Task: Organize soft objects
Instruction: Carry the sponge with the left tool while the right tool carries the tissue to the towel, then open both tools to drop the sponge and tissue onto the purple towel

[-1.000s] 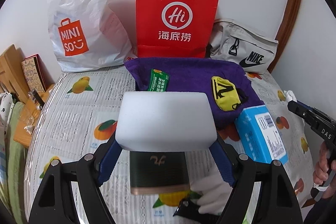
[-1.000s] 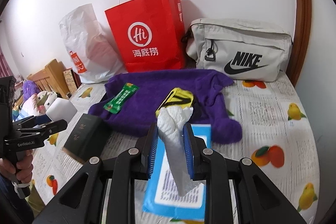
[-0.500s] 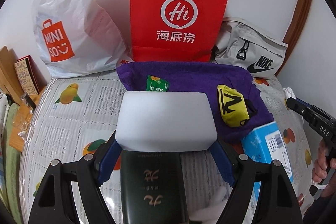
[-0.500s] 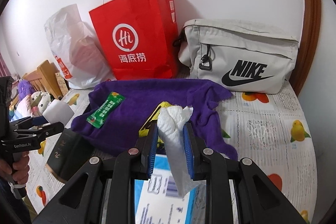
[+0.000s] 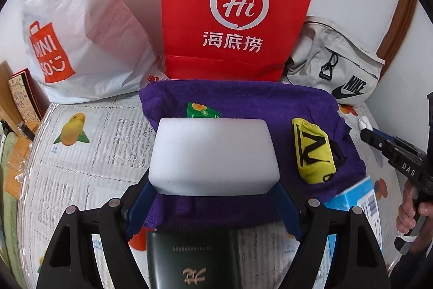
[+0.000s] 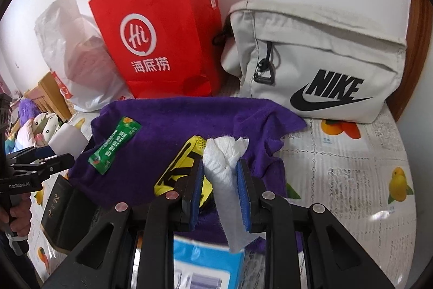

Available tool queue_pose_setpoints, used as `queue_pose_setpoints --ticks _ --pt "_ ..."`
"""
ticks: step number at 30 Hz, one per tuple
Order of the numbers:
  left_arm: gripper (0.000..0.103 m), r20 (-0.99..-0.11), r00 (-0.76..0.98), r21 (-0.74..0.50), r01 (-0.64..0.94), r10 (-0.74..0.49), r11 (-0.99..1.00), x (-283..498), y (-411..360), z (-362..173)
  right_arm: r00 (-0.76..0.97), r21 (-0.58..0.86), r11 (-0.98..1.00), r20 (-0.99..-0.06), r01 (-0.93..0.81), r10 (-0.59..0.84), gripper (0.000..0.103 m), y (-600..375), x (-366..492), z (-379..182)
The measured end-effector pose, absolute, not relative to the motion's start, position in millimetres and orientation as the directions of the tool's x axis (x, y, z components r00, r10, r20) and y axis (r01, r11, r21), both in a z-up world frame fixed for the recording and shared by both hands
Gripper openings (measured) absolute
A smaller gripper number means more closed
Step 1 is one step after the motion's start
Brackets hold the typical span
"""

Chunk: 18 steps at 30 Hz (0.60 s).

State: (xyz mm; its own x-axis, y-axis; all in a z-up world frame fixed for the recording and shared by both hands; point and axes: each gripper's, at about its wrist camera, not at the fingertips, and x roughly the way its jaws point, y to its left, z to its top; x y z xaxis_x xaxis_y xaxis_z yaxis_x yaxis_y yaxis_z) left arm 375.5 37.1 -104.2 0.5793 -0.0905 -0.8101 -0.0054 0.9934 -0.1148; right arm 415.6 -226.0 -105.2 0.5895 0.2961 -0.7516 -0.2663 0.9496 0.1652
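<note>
The fruit-printed quilted bedspread (image 5: 81, 164) carries everything, and the containers stand along its far edge against the wall, probably so their mouths face up for loading. Largest is the upright red paper carrier bag with a white Hi logo (image 5: 235, 15) at twelve o'clock in the left wrist view; nothing of its inside shows. At ten o'clock slumps the crumpled white plastic shopping bag with an orange logo (image 5: 81, 39), something pinkish showing dimly through it. At two o'clock lies the pale grey fabric Nike pouch (image 6: 319, 67), zipped, contents hidden.

In front of them the purple fleece cloth (image 5: 243, 104) is spread flat, serving as a staging mat: on it lie a small yellow pouch with black bands (image 5: 314, 151) and a green foil sachet (image 6: 113, 145).

The left gripper (image 5: 213, 186) has its jaws spread wide, pinching a white rounded foam block (image 5: 213, 156) by its two sides above the cloth's near edge, over a dark green booklet (image 5: 193, 259). The right gripper (image 6: 220, 194) has its jaws nearly together, squeezing a crumpled white paper tissue (image 6: 224, 161) above a light blue tissue pack (image 6: 205, 267) at six o'clock.
</note>
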Motion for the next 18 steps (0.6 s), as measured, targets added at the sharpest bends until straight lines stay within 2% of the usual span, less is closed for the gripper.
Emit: queue_pose_setpoints --ticks 18 --pt "0.08 -0.872 0.484 -0.092 -0.016 -0.073 0.996 415.3 23.3 -137.6 0.518 0.166 0.951 -0.808 -0.26 0.283 0.026 -220.1 438.7 -139.7"
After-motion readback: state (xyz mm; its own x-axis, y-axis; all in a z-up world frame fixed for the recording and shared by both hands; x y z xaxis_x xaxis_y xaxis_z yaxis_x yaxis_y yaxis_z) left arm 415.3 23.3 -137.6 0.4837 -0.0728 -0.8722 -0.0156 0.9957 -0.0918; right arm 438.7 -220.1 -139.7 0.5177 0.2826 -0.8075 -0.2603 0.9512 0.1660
